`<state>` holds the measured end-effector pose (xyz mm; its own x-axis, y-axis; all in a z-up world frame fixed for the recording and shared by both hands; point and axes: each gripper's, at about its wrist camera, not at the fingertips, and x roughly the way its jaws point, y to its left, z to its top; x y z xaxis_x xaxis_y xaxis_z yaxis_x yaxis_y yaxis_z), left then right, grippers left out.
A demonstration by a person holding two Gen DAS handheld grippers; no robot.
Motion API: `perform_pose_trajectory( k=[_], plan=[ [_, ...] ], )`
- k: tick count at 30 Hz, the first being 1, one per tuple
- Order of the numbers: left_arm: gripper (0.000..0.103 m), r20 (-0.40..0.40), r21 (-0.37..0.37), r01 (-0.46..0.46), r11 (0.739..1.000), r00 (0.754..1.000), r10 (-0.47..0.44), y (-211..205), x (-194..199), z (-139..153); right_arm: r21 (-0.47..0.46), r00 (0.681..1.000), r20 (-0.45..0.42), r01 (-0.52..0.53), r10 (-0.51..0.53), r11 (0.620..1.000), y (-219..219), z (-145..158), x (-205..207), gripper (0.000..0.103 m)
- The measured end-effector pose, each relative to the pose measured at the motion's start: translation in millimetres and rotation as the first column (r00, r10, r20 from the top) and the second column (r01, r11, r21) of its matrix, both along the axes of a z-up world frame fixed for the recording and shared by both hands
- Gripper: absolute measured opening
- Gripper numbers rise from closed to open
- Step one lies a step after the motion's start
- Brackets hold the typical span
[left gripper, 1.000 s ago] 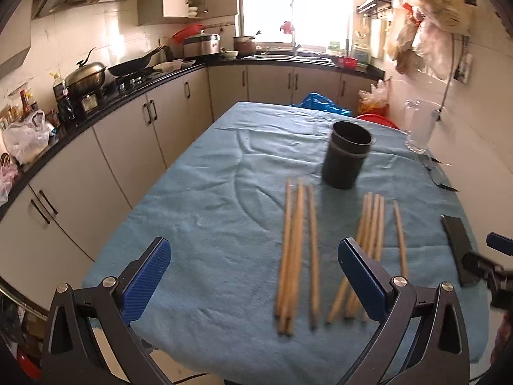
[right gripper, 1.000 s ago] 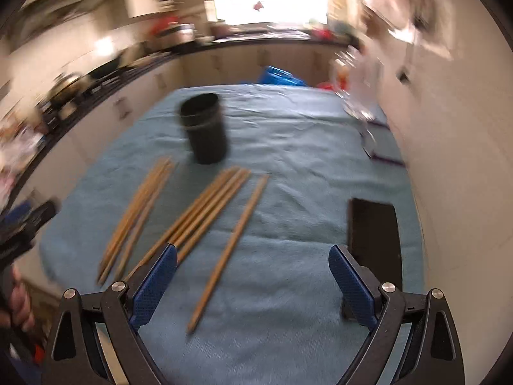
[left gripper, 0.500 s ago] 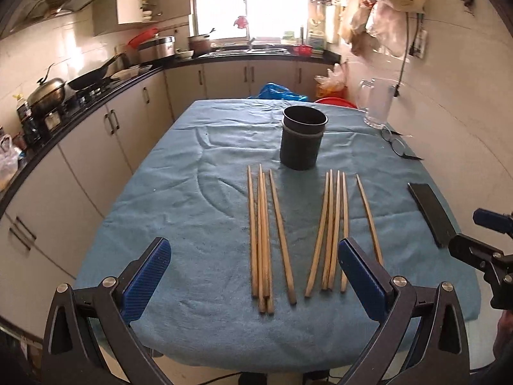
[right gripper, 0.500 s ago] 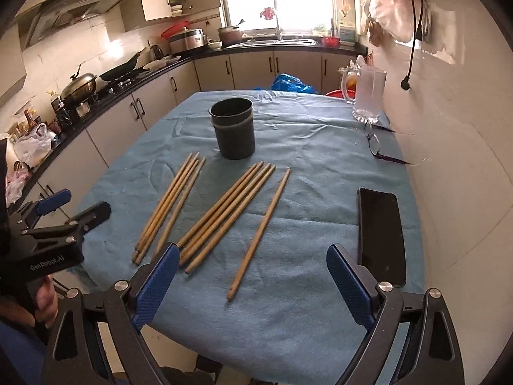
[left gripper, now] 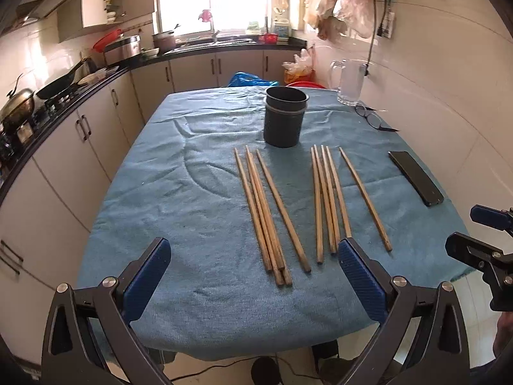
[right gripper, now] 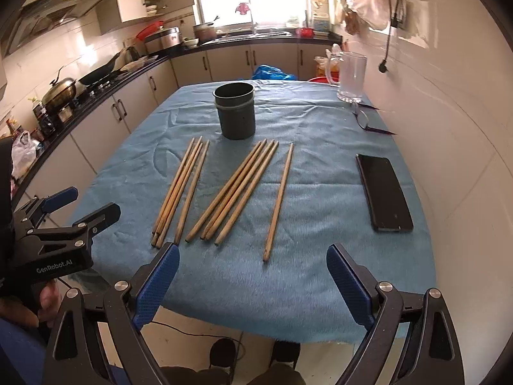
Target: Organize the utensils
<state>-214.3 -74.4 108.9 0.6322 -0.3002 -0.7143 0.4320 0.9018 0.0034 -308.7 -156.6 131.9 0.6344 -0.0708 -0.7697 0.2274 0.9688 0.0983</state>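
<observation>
Several wooden chopsticks lie on the blue tablecloth (left gripper: 179, 192) in a left bundle (left gripper: 263, 211), a right bundle (left gripper: 327, 199) and one single stick (left gripper: 364, 197). A dark empty cup (left gripper: 284, 116) stands upright behind them; it also shows in the right wrist view (right gripper: 236, 110). My left gripper (left gripper: 253, 276) is open and empty above the table's near edge, in front of the left bundle. My right gripper (right gripper: 251, 284) is open and empty, in front of the single stick (right gripper: 278, 200) and the bundles (right gripper: 237, 189).
A black phone (right gripper: 383, 187) lies at the table's right side. A glass pitcher (right gripper: 351, 75) and eyeglasses (right gripper: 364, 118) sit at the far right corner. A white wall runs along the right edge, kitchen counters (left gripper: 64, 96) along the left.
Both grippers have pulled back and risen, so the whole table now shows. The chopsticks and cup have not moved. Both jaws stay open.
</observation>
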Motion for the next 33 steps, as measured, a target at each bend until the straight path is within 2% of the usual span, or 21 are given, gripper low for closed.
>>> perform_pose_trajectory(
  k=[12, 33],
  plan=[
    [0.103, 0.011, -0.018, 0.07, 0.997, 0.997, -0.07, -1, 4, 3, -0.015, 0.997, 0.015, 0.069, -0.069, 0.997, 9, 9, -12, 0.095],
    [0.103, 0.008, -0.027, 0.051, 0.998, 0.999, -0.051, 6, 13, 3, -0.025, 0.998, 0.007, 0.057, -0.057, 0.998, 17, 11, -2, 0.095]
  ],
)
